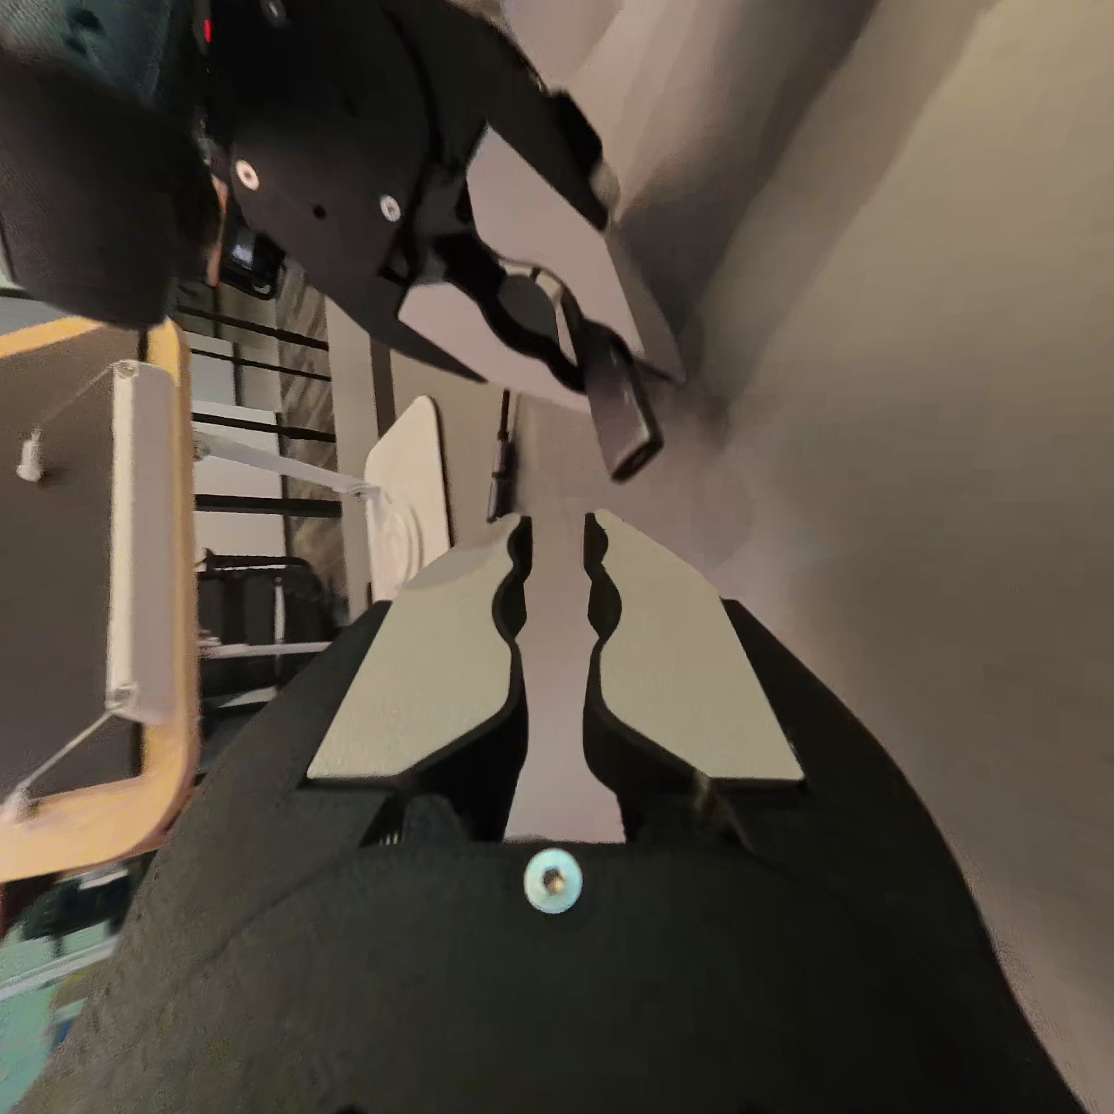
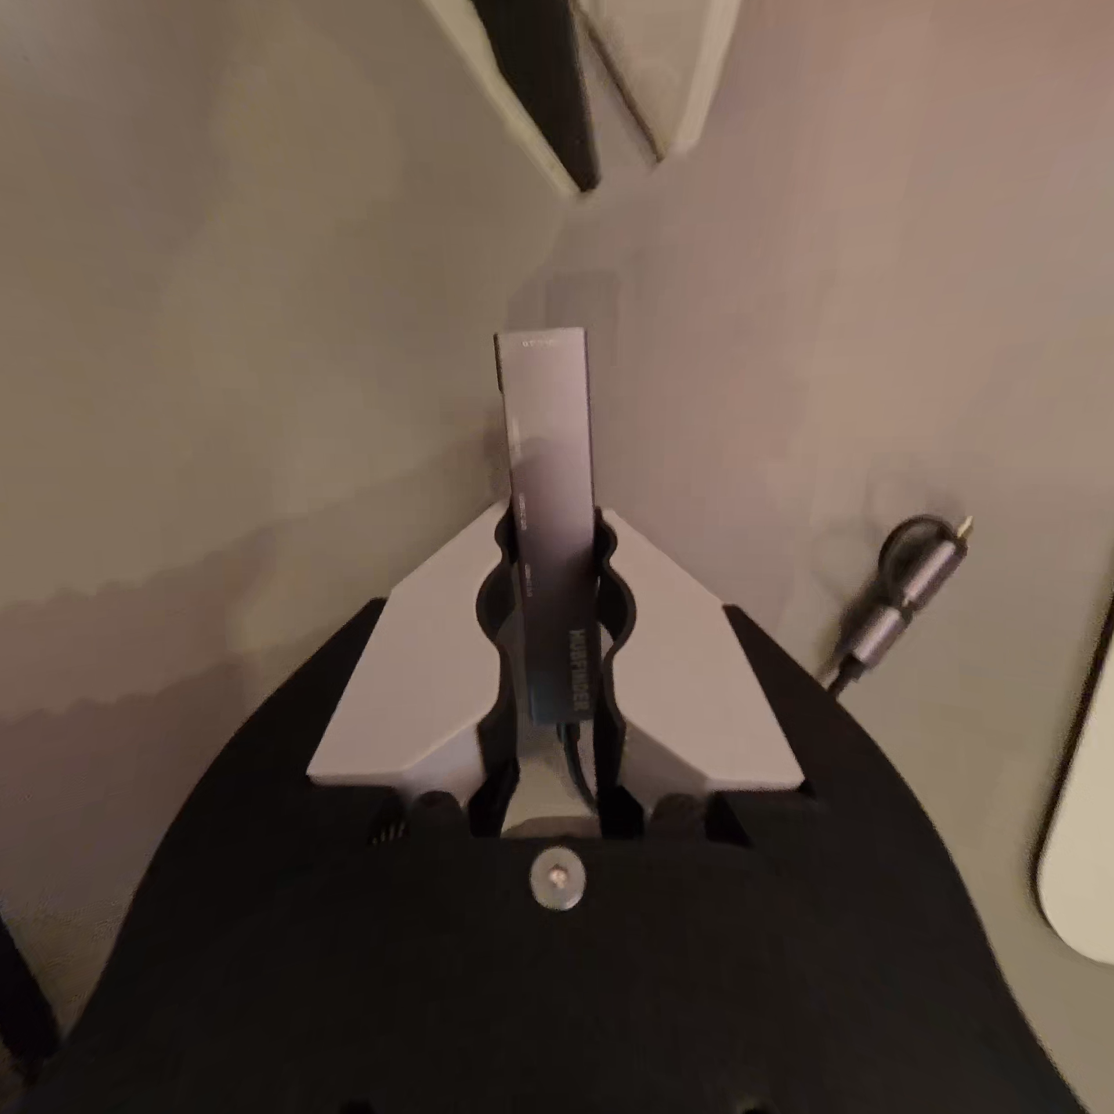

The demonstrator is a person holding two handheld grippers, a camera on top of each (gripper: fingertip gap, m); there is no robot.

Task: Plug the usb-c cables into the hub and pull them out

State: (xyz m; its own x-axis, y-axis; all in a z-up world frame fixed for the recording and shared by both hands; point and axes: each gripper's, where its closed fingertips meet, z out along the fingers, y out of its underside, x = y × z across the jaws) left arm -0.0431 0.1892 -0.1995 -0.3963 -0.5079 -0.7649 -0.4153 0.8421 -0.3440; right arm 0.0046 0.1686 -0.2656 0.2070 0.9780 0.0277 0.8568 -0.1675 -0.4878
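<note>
My right gripper (image 2: 551, 518) is shut on a slim grey usb hub (image 2: 545, 434), which sticks out forward past the fingertips above the grey table. The hub's own black lead runs back between the fingers. In the left wrist view, the right gripper (image 1: 633, 374) comes in from the upper left with the hub (image 1: 627, 428) pointing down toward my left gripper (image 1: 557, 524). The left gripper is open with a narrow gap and holds nothing. A black usb-c cable (image 1: 500, 476) lies just beyond its left fingertip. The cable's grey plugs (image 2: 904, 597) lie to the right of the hub.
A white flat pad (image 2: 1079, 783) lies on the grey table (image 2: 241, 361) at the right edge, and it also shows in the left wrist view (image 1: 410, 482). A wood-rimmed frame (image 1: 169, 542) and dark shelving stand beyond the table edge. Across from one pair of fingers to the other is roughly 9 centimetres.
</note>
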